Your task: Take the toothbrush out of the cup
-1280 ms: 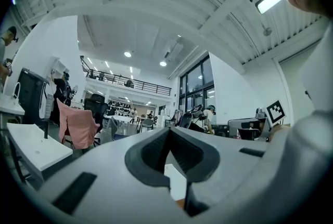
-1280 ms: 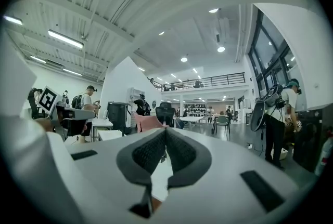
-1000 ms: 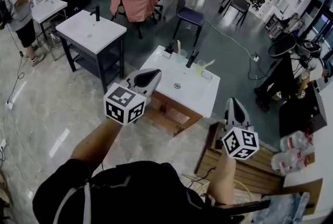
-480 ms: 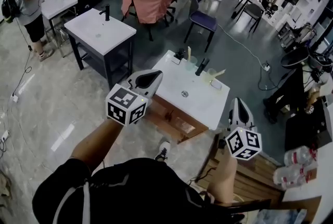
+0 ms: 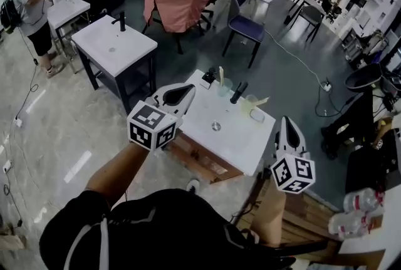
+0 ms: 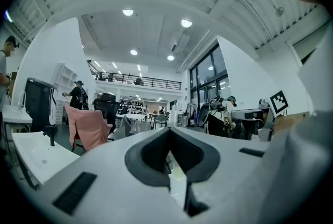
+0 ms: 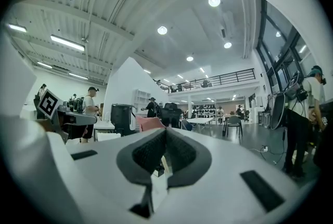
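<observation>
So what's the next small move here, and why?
Probably carry the right gripper closer to the white sink and open it: it and the left gripper are shut, empty and well short of the cup right of the faucet, where a toothbrush leans.

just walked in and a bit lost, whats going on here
A person holds a gripper in each hand, pointing level toward a white sink. The left gripper and right gripper are both shut and empty. At the sink's far edge a cup stands on either side of the faucet, each with what looks like a toothbrush in it. Both grippers are well short of the cups, so nothing has been taken out yet.
</observation>
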`<state>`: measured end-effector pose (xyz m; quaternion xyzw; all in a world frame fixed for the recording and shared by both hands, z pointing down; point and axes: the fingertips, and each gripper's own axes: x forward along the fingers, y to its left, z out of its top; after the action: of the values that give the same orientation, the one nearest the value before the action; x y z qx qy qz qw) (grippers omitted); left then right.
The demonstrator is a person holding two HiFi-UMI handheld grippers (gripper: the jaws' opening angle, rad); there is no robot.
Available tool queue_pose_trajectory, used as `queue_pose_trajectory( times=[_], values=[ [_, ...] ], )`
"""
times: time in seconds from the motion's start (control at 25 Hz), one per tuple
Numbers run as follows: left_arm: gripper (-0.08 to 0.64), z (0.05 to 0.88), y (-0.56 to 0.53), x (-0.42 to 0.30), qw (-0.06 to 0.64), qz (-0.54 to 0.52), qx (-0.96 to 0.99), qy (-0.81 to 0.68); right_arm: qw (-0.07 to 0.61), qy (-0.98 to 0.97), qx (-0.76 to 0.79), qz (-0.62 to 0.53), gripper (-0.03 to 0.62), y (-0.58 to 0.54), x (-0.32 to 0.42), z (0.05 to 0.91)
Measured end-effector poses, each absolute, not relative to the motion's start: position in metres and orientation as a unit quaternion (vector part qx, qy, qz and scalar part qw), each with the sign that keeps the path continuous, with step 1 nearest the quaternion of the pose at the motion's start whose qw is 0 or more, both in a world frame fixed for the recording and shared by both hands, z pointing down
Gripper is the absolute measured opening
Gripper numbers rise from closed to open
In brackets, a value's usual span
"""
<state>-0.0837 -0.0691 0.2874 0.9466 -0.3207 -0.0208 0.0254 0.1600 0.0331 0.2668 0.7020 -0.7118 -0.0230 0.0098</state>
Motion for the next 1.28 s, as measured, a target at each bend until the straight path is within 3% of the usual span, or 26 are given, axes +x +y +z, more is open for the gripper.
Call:
queue_pose_trajectory(
  times=[0.48,0.8,1.28],
  values=[
    [0.003,0.279,-0.164,0.018,0.031,-0.020,0.934,-0.355,0.008,-0.713,0.701,-0.013,0.005,-0.037,0.263,0.268],
    [0.003,0.280,-0.190,0.081,-0.007,-0.011,0.941,-0.337,0.019,-0.698,0.715,-0.041,0.005,-0.061,0.322,0.272],
    [0.003,0.292,-0.265,0.087,0.000,-0.009,0.957,-0.290,0.015,-0.668,0.744,-0.027,0.006,-0.117,0.306,0.283]
  ],
)
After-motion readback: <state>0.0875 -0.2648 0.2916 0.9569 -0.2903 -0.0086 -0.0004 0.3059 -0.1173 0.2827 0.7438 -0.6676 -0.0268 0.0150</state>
